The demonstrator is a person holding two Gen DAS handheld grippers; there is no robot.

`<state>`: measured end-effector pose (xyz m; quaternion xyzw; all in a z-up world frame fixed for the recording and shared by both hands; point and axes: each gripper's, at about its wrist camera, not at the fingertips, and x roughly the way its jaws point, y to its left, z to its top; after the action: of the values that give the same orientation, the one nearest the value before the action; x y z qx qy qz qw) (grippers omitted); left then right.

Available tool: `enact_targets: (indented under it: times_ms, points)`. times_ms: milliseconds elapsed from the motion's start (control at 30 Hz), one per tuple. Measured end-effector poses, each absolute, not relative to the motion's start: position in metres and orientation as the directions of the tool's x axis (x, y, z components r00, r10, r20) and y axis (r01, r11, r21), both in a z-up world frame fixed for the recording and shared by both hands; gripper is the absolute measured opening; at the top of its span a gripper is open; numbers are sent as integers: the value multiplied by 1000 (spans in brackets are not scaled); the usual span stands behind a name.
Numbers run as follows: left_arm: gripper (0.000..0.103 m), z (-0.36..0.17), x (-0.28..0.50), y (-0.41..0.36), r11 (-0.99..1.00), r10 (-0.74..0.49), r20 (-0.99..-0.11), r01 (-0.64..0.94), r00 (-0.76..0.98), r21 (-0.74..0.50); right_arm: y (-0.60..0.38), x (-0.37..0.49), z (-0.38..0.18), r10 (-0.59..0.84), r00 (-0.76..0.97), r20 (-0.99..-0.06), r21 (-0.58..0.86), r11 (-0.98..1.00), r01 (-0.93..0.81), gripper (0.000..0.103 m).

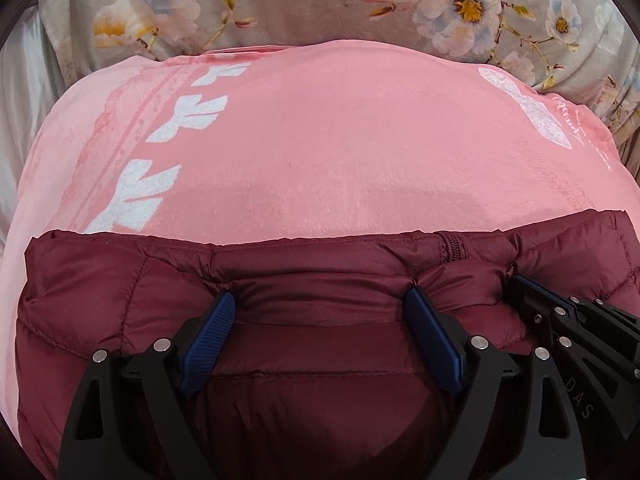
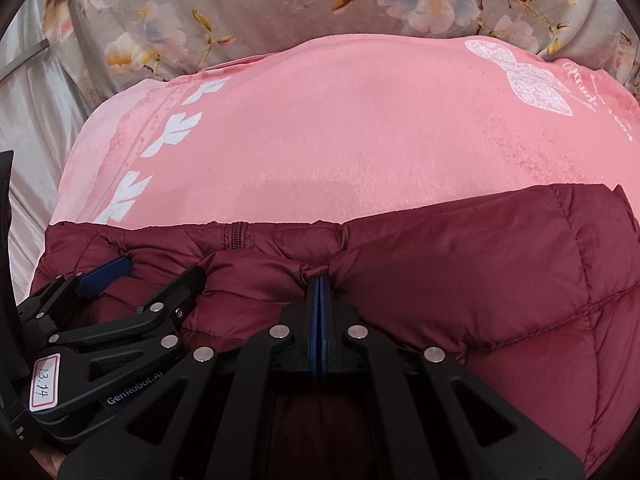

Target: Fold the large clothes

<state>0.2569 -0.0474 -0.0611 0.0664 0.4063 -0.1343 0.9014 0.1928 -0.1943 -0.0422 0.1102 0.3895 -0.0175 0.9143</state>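
A maroon quilted puffer jacket [image 1: 320,280] lies on a pink blanket [image 1: 340,140], its zipper near the far edge. My left gripper [image 1: 320,308] is open, its blue pads [image 1: 208,340] resting on the jacket either side of a fold. My right gripper [image 2: 319,284] is shut on a pinch of the maroon jacket [image 2: 480,280] near its far edge. Each gripper shows beside the other: the right in the left wrist view [image 1: 516,284], the left in the right wrist view [image 2: 152,276].
The pink blanket [image 2: 340,140] has white leaf prints and a white bow print [image 2: 520,80]. Behind it lies a grey floral bedspread [image 1: 300,4]. A pale satin sheet [image 2: 32,112] shows at the left.
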Motion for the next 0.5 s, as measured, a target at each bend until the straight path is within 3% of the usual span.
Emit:
enact_targets:
  times_ms: [500]
  points:
    - [88, -64, 258, -51, 959, -166, -744, 281, 647, 29, -202, 193, -45, 83, 709, -700, 233, 965, 117, 0]
